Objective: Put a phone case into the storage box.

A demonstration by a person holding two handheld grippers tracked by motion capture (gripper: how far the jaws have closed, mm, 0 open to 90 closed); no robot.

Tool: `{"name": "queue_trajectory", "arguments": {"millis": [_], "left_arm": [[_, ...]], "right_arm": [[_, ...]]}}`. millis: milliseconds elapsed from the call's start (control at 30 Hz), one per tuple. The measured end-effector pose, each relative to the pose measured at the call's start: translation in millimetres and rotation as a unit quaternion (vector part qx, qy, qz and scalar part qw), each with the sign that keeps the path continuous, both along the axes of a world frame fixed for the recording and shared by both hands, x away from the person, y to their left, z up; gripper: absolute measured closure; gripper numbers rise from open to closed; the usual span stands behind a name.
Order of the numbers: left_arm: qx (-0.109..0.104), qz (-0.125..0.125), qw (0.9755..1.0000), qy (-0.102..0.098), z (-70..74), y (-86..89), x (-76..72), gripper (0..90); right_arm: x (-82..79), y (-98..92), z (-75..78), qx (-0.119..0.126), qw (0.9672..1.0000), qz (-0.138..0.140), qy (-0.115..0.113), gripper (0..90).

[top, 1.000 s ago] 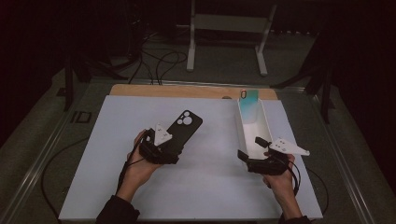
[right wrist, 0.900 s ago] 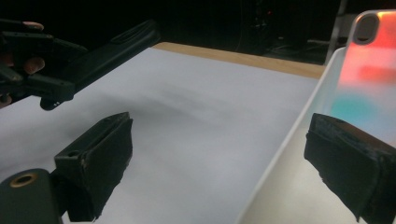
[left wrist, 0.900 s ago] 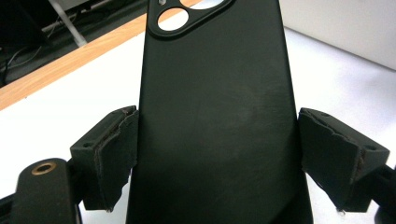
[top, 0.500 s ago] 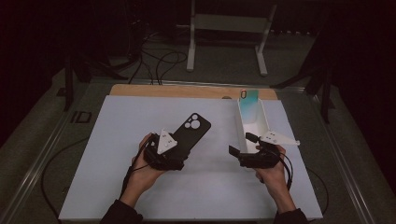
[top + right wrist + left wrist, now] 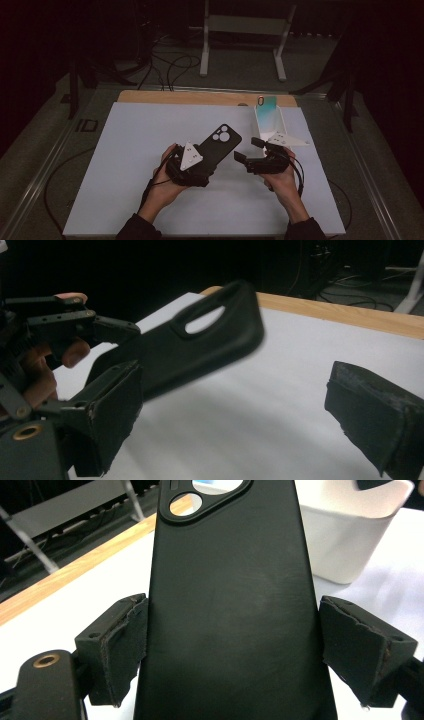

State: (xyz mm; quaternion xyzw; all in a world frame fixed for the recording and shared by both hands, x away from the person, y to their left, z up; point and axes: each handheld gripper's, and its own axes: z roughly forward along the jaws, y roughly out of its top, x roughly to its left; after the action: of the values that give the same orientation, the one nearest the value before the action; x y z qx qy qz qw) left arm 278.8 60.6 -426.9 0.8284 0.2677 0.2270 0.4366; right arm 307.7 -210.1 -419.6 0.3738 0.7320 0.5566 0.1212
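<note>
Between the left gripper's (image 5: 227,645) jaws sits the black phone case (image 5: 230,605) — clamped; right gripper (image 5: 255,152) agape.

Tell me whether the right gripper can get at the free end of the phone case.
Probably yes. The right gripper has its jaws open and points at the case, which the left gripper holds by its lower end; only bare mat lies between.

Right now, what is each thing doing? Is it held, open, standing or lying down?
black phone case: held off the table, clamped at its lower end.
left gripper: shut on the case's sides.
right gripper: open, nothing between its fingers.
white bin: upright on the table.
phone: standing in the bin.
</note>
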Motion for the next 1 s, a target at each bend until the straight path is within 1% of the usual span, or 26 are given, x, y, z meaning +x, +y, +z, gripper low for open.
{"name": "queue_trajectory", "arguments": {"millis": [33, 67, 100, 167, 233, 300, 333, 400, 433, 500, 533, 633, 767, 833, 933, 1000], "left_arm": [[0.0, -0.003, 1.0, -0.001, 0.4, -1.5, -0.6, 15.6], [-0.001, -0.005, 1.0, -0.003, 0.7, -3.0, -1.4, 15.6], [-0.001, -0.007, 1.0, -0.004, 0.9, -4.3, -2.0, 15.6], [-0.001, -0.009, 0.9999, -0.006, 1.1, -6.0, -3.1, 15.5], [-0.004, -0.011, 0.9999, -0.007, 1.1, -7.4, -3.9, 15.5], [-0.006, -0.012, 0.9999, -0.008, 1.1, -8.4, -4.1, 15.5], [-0.006, -0.013, 0.9999, -0.008, 1.1, -8.9, -4.2, 15.5], [-0.004, -0.014, 0.9999, -0.008, 1.0, -9.5, -4.0, 15.5], [-0.006, -0.015, 0.9998, -0.006, 0.4, -11.7, -3.5, 15.5], [-0.009, -0.016, 0.9998, -0.005, 0.5, -13.1, -3.5, 15.5], [-0.011, -0.018, 0.9998, -0.005, 0.8, -13.8, -3.4, 15.5], [-0.011, -0.018, 0.9998, -0.004, 0.8, -16.6, -3.3, 15.4], [-0.006, -0.013, 0.9999, -0.005, -1.1, -18.5, -2.3, 15.4], [-0.006, -0.011, 0.9999, -0.004, -2.0, -18.8, -1.7, 15.4], [-0.003, -0.009, 0.9999, -0.004, -2.6, -19.0, -1.8, 15.2], [-0.003, -0.004, 1.0, -0.004, -3.0, -19.1, -1.7, 15.1]], "right_arm": [[0.7, 1.1, 0.7, 0.001, 1.0, 0.003, 0.002, 9.1], [1.5, 2.9, 1.9, 0.01, 0.9999, 0.003, 0.008, 12.8], [1.5, 2.9, 1.9, 0.01, 0.9999, 0.003, 0.008, 12.8], [3.3, 4.4, 2.2, 0.019, 0.9997, 0.003, 0.018, 13.6], [4.3, 5.1, 2.0, 0.024, 0.9994, 0.006, 0.023, 14.6], [4.9, 6.8, 1.6, 0.025, 0.9992, 0.007, 0.031, 16.0], [5.1, 9.1, 1.1, 0.022, 0.999, 0.012, 0.036, 18.4], [5.1, 9.1, 1.1, 0.022, 0.999, 0.012, 0.036, 18.4], [4.6, 10.4, 1.1, 0.019, 0.9991, 0.014, 0.035, 20.3], [3.6, 16.8, 2.4, 0.012, 0.9987, 0.026, 0.041, 30.5], [3.6, 16.8, 2.4, 0.012, 0.9987, 0.026, 0.041, 30.5], [3.4, 20.6, 2.8, 0.01, 0.998, 0.042, 0.046, 42.6], [2.3, 25.3, 5.1, 0.021, 0.9958, 0.07, 0.055, 59.3], [1.5, 27.7, 6.6, 0.021, 0.9955, 0.075, 0.053, 65.2], [1.6, 31.7, 7.4, 0.029, 0.9945, 0.084, 0.057, 72.8], [1.7, 32.4, 7.3, 0.031, 0.9942, 0.085, 0.058, 74.2]]}}
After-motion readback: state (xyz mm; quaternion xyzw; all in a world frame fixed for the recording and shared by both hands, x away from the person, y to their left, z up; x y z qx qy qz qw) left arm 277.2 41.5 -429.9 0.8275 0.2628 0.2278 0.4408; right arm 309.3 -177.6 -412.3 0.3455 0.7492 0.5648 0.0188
